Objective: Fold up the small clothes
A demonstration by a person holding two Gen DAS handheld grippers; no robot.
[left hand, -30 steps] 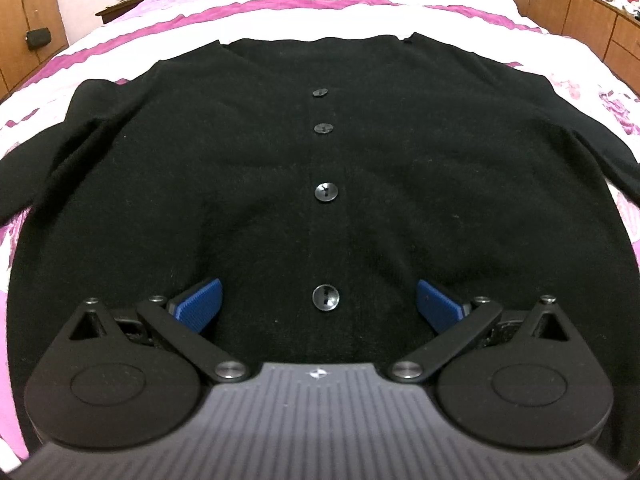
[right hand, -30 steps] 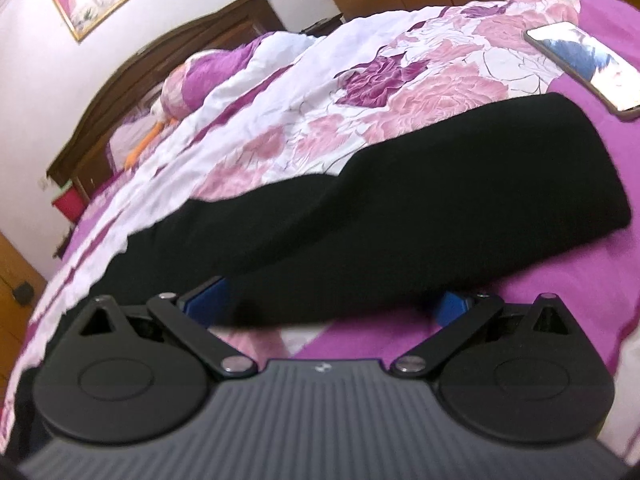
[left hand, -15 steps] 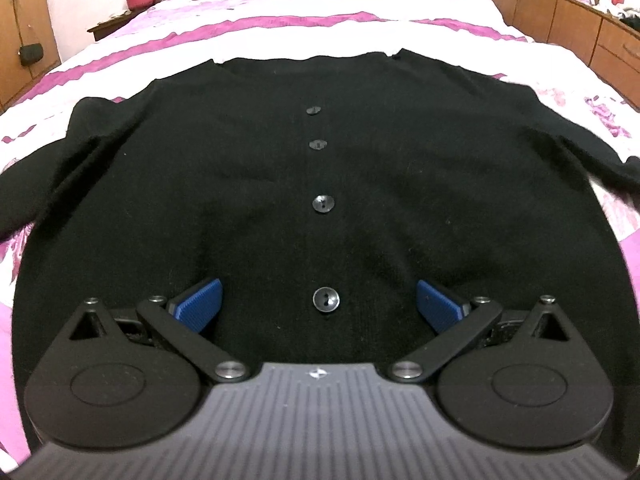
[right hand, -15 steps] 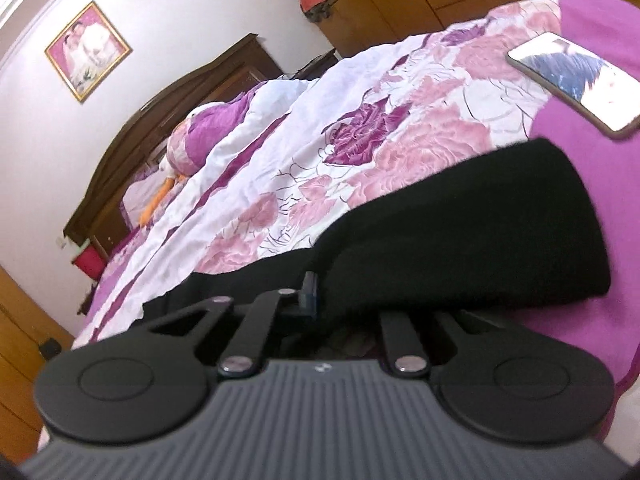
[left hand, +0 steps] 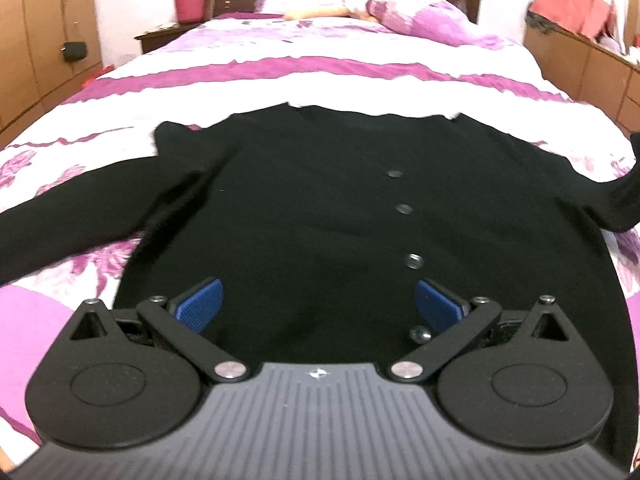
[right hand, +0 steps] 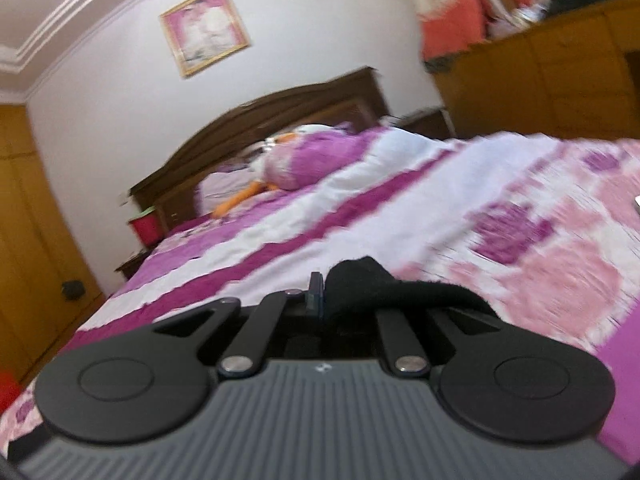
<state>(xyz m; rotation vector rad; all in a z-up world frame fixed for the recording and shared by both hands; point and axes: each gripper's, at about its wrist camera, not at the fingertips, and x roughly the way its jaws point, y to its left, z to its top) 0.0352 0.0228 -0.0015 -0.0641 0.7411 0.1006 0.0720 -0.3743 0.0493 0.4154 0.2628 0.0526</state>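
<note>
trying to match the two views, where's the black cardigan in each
Left wrist: the black cardigan lies spread flat across the middle, buttons up.
Right wrist: only a bunched bit of it shows at centre, pinched in the right gripper.
Shared landmark: red bin beside the headboard.

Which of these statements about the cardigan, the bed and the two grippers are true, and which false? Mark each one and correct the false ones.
1. The black cardigan lies spread on the bed. True.
2. The left gripper has its jaws closed on a button. False: the jaws stand wide apart, holding nothing.
3. The right gripper is shut on black fabric. True.
4. The cardigan is red. False: it is black.
5. A framed picture hangs above the headboard. True.
</note>
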